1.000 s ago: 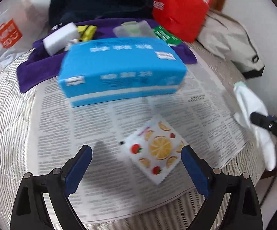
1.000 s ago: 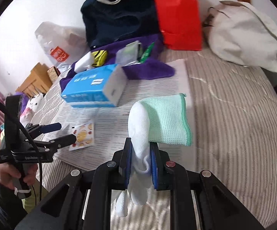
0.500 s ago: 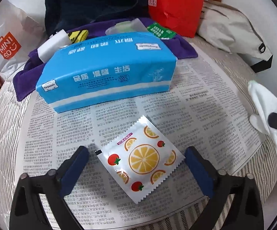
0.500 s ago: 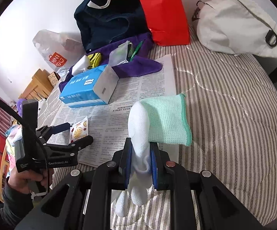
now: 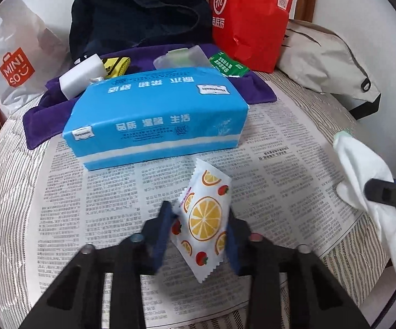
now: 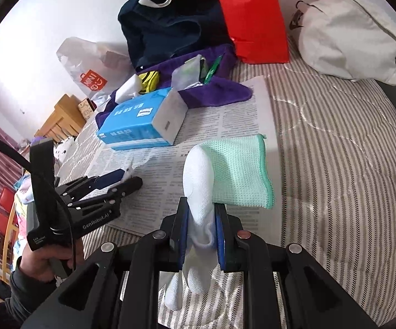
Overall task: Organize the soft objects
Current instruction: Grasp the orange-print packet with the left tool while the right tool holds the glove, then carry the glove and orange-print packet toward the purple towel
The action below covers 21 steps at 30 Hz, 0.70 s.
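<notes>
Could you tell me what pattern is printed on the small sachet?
Orange slices and red strawberries on the white sachet, clearest from the left wrist.

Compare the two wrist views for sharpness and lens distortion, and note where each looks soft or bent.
Left wrist view: the left gripper fingers are motion-blurred, while the blue tissue pack print stays readable. Right wrist view: mostly sharp, the white glove crisp. Both views: fisheye bends the newspaper edges, with dark corner vignetting.

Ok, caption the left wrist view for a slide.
Left claw shut on fruit-print packet, blue tissue pack behind on newspaper.
</notes>
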Each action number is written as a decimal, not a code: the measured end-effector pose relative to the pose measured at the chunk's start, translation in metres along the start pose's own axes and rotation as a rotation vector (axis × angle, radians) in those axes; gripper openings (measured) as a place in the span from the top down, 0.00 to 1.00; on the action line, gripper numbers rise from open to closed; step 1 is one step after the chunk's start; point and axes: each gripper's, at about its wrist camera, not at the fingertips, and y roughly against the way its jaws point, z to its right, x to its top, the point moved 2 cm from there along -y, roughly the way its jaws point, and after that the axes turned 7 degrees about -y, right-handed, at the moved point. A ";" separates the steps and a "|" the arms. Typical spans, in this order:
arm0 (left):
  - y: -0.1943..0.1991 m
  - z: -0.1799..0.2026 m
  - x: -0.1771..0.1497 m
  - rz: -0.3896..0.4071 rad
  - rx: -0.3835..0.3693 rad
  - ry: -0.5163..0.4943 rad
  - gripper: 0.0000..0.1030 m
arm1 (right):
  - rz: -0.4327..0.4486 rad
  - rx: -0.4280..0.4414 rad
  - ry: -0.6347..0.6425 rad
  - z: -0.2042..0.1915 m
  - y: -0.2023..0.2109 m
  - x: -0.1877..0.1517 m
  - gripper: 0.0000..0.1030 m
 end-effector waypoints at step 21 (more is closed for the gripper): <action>0.019 -0.048 0.007 0.024 -0.087 0.098 0.95 | -0.016 0.015 0.071 -0.044 -0.014 0.023 0.83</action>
